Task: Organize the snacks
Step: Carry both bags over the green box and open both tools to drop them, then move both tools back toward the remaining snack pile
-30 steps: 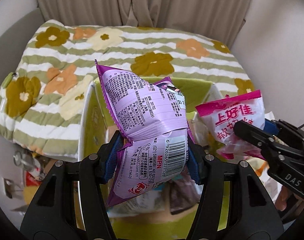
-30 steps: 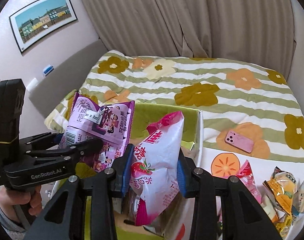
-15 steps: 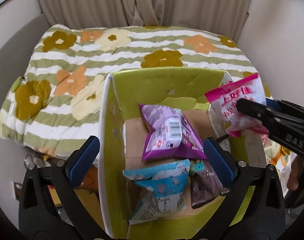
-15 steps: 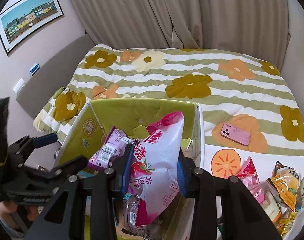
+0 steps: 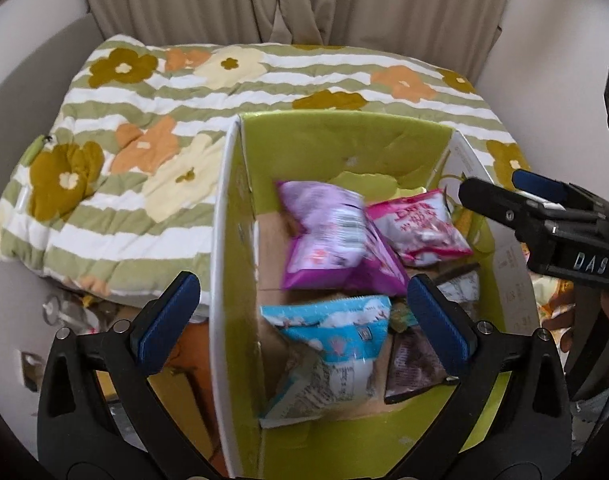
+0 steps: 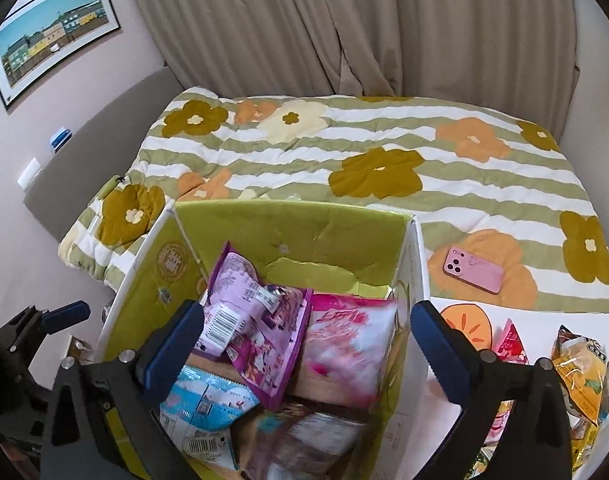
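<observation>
A green cardboard box (image 5: 344, 148) (image 6: 288, 236) stands at the bed's near edge. Inside lie a purple snack bag (image 5: 332, 240) (image 6: 256, 312), a pink-and-white snack bag (image 5: 416, 228) (image 6: 348, 332), a light blue bag (image 5: 336, 324) (image 6: 208, 396) and a dark brown bag (image 5: 416, 364). My left gripper (image 5: 300, 316) is open and empty above the box. My right gripper (image 6: 304, 340) is open and empty above the box; it also shows at the right of the left wrist view (image 5: 544, 216).
A green-striped floral quilt (image 6: 384, 152) covers the bed behind the box. A pink phone (image 6: 474, 270) lies on it to the right. Several loose snack packets (image 6: 576, 364) lie at the far right. Curtains (image 6: 344, 28) hang behind.
My left gripper opened and the purple bag dropped into the box. Then my right gripper opened and the pink-and-white bag fell in beside it.
</observation>
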